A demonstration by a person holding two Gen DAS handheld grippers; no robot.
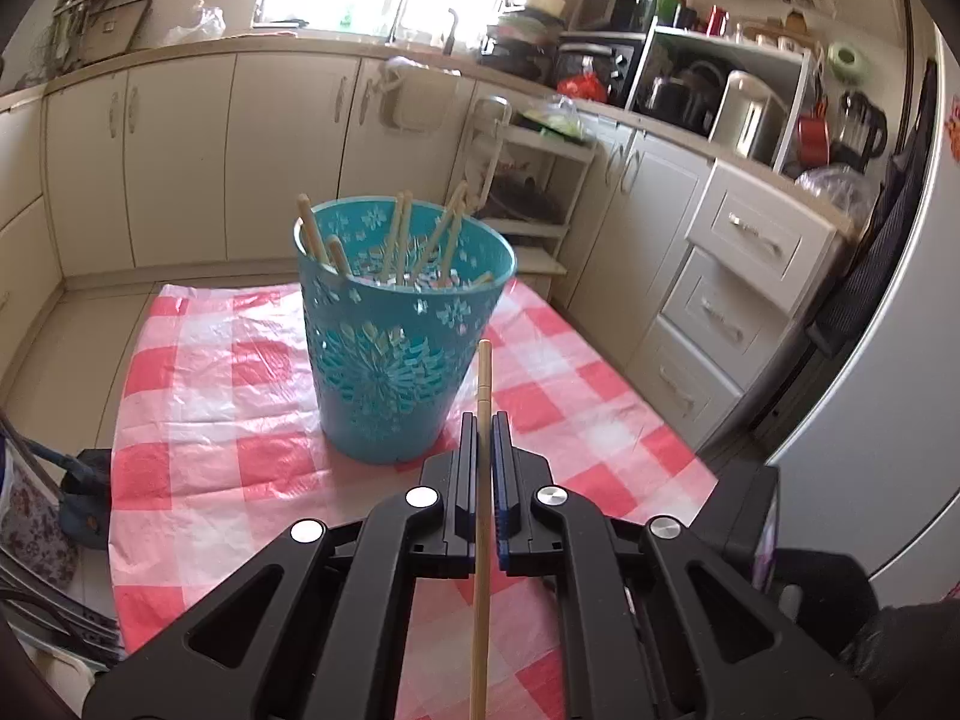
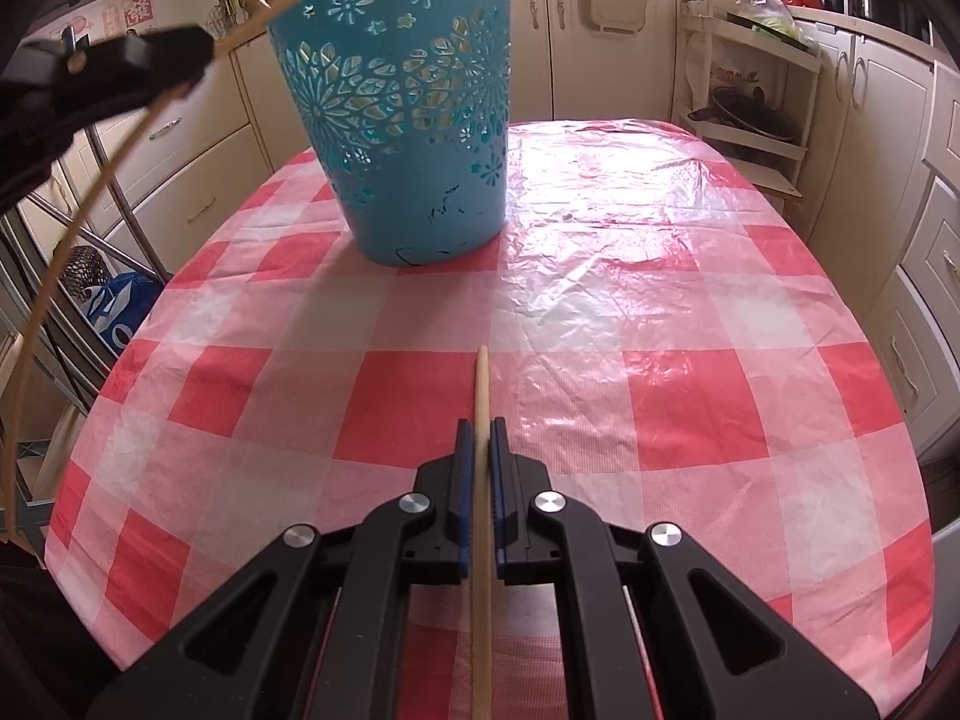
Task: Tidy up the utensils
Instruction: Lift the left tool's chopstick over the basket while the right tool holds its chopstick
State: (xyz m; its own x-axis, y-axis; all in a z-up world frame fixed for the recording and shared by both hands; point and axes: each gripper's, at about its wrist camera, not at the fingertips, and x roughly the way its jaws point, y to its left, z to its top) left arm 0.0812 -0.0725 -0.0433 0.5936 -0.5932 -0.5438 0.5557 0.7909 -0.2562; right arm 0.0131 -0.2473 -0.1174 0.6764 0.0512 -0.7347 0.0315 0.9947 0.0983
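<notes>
Left gripper: clamped on chopstick, long axis along fingers, tip pointing forward at teal basket, raised above table.
Right gripper: clamped on second chopstick, same lengthwise hold, tip forward over checked tablecloth, well short of basket.
Teal basket: upright on cloth, perforated flower pattern; holds several chopsticks leaning at mixed angles, ends above rim.
Backdrop: kitchen cabinets.

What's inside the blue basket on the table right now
Several wooden chopsticks lean inside the blue basket, their tops poking above the rim. The basket wall hides their lower ends and the bottom.
</notes>
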